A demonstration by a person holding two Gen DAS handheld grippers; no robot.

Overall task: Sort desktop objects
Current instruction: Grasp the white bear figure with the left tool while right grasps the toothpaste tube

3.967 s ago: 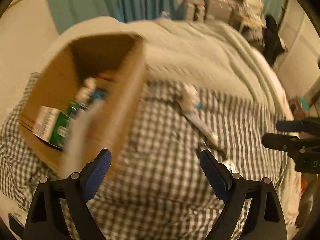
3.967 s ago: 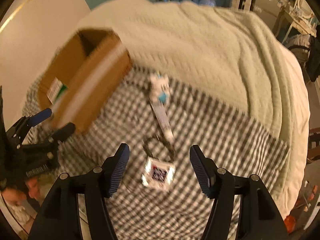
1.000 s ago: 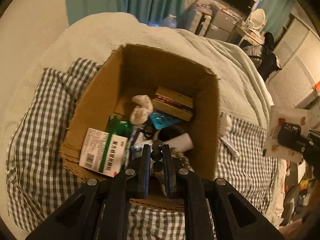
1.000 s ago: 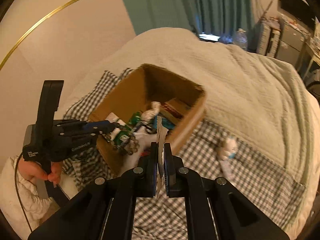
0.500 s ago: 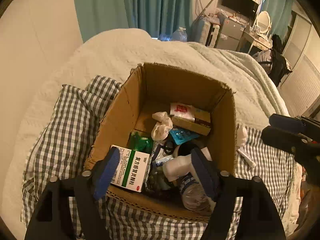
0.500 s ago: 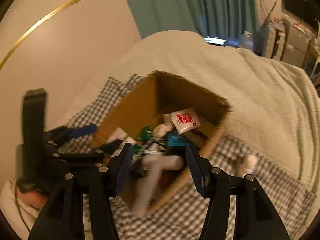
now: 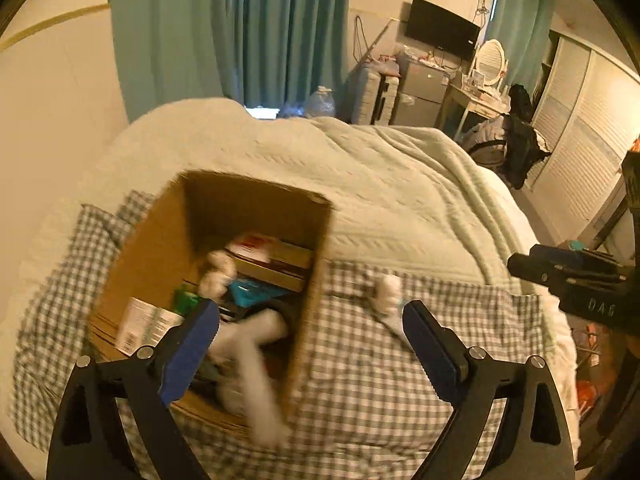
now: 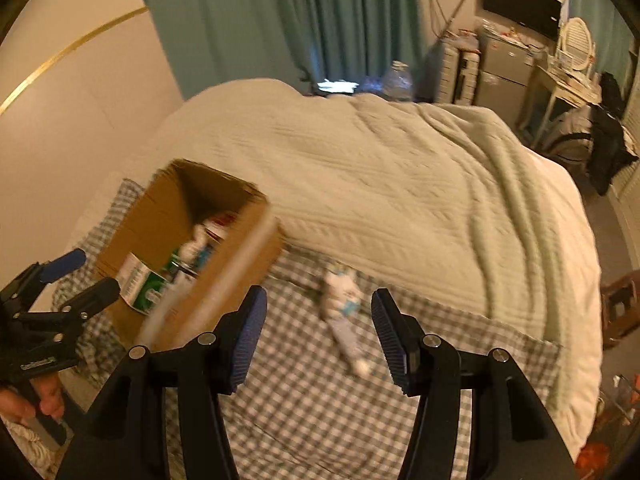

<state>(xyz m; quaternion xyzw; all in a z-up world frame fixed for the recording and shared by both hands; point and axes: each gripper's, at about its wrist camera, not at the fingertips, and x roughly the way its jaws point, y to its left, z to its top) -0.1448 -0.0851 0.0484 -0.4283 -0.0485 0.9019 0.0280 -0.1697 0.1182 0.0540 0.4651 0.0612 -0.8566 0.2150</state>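
Left gripper: jaws spread wide, blue pads facing each other, nothing between them. It hangs above the near right corner of the cardboard box and the checked cloth.

Right gripper: jaws likewise spread wide and empty, hanging over the checked cloth with the tube seen between its fingers, lying below on the cloth.

Tube: white, with pale blue printing and a bulky white upper end; it tapers to a narrow lower end. It lies flat on the cloth, just beside the right wall of the box but apart from it. Both views are blurred, so the print cannot be read.

Cardboard box: brown, open-topped, standing on the cloth at its left part. Contents seen from the left wrist view: a white packet with a barcode against the near left wall, a flat tan carton with a red-and-white label at the back, a teal item in the middle, a crumpled white object and a white cylindrical item near the front. Finer detail is lost to blur.

The cloth lies over a pale knitted blanket on a bed.
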